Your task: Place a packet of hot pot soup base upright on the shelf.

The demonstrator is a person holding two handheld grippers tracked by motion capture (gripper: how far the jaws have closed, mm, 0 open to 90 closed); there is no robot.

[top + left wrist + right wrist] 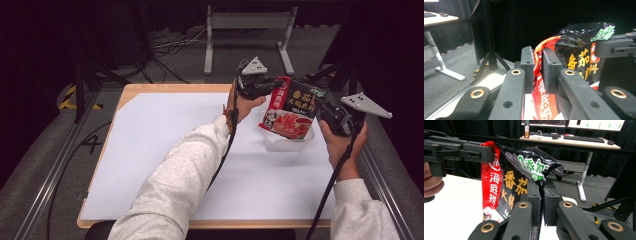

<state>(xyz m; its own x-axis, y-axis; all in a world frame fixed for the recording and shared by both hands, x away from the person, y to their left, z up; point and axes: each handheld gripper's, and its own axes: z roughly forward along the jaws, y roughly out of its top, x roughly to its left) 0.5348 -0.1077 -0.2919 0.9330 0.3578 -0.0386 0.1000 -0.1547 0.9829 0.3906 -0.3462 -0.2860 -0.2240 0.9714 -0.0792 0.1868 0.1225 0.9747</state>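
High view: a person at a white-topped table [150, 165] holds a red-and-black sauce pouch [291, 111] up between two grippers, above a clear plastic tub [289, 141] that sits toward the table's 2 o'clock corner. The left gripper [269, 86] pinches the pouch's red edge at about 10 o'clock on the pack; the right gripper [320, 102] clamps the opposite top corner at about 2 o'clock. The pouch hangs tilted, its lower end dipping toward the tub (whether it touches the rim cannot be told).

Left gripper view: the left gripper [537, 63] has its jaws closed on the pouch [579, 50], with the crimped red seam sandwiched between the pads. The film buckles and folds above the grip, a sign of thin, soft, glossy wrapping that is likely to slip if pinched on the smooth face instead of the seam. The right gripper [599, 47] reaches in from 3 o'clock.

Right gripper view: the right gripper [542, 191] is clamped on the black top corner of the pouch [511, 180], whose film crumples at the pads. The belly sags below (judged fairly light, with soft, shifting contents). The sealed edges look the safest hold, since the middle would give under pressure. The left gripper [491, 152] holds the red edge at 10 o'clock.
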